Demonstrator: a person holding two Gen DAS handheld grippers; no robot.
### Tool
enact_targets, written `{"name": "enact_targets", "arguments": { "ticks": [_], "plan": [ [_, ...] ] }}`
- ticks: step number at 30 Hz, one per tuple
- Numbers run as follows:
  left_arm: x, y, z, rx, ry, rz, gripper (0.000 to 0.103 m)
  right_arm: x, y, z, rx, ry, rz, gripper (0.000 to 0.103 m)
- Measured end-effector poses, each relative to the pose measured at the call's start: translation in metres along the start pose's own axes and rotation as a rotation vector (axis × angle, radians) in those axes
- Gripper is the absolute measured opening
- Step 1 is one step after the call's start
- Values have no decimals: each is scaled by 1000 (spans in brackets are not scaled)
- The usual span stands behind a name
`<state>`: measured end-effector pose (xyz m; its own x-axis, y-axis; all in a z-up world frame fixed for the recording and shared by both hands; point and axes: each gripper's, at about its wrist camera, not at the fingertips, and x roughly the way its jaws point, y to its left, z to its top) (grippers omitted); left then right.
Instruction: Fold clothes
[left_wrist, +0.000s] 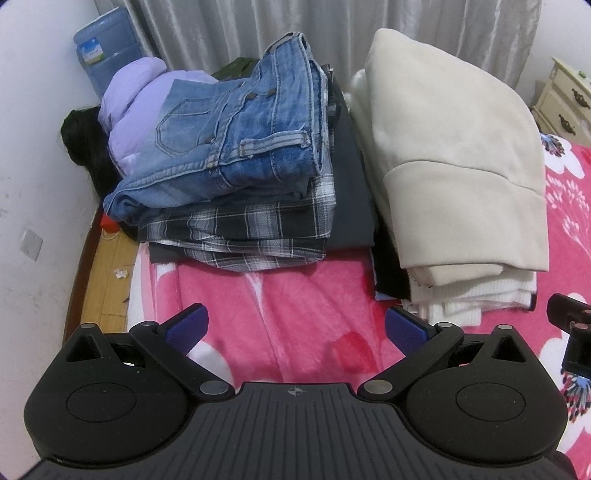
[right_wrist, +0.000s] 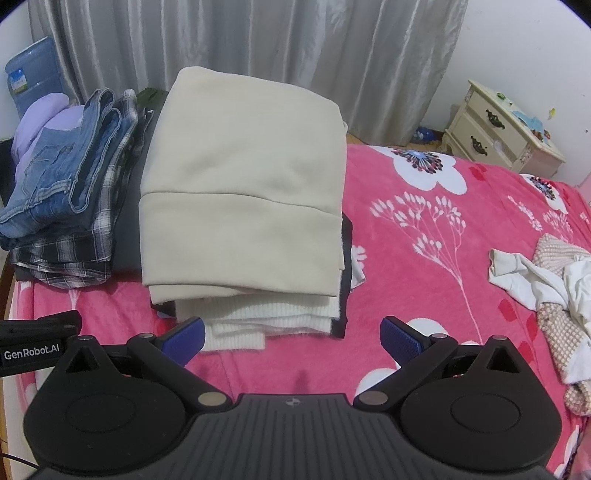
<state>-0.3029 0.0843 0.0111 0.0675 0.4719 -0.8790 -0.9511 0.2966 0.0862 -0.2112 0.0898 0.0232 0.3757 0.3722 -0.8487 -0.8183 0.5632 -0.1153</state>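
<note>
Both wide apart, nothing held: left hand-held gripper (left_wrist: 295, 328), right hand-held gripper (right_wrist: 291, 332). Folded cream top (right_wrist: 243, 184) on stack ahead. Unfolded clothes (right_wrist: 546, 280) off right on bed (right_wrist: 424, 258), nearer right one.

A grey curtain (right_wrist: 258, 55) with soft vertical folds hangs across the back of the room, from 10 to 1 o'clock. The walls are white; the left wall (left_wrist: 33, 184) has small marks and a white switch plate (left_wrist: 31, 244). At 10 o'clock, in the corner, stands a blue water bottle (left_wrist: 105, 55). At 2 o'clock a cream nightstand (right_wrist: 502, 133) with two drawers and dark handles stands against the right wall. The bed (right_wrist: 443, 229) carries a pink blanket with white flowers. Its wooden frame (left_wrist: 107, 273) shows at 8 o'clock. The light is even and cool.
</note>
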Motion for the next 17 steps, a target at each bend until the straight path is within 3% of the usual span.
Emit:
{"name": "enact_targets", "arguments": {
  "ticks": [17],
  "plan": [
    [0, 0, -4, -10, 6, 3, 103, 1, 0, -1, -2, 3, -3, 103]
  ]
}}
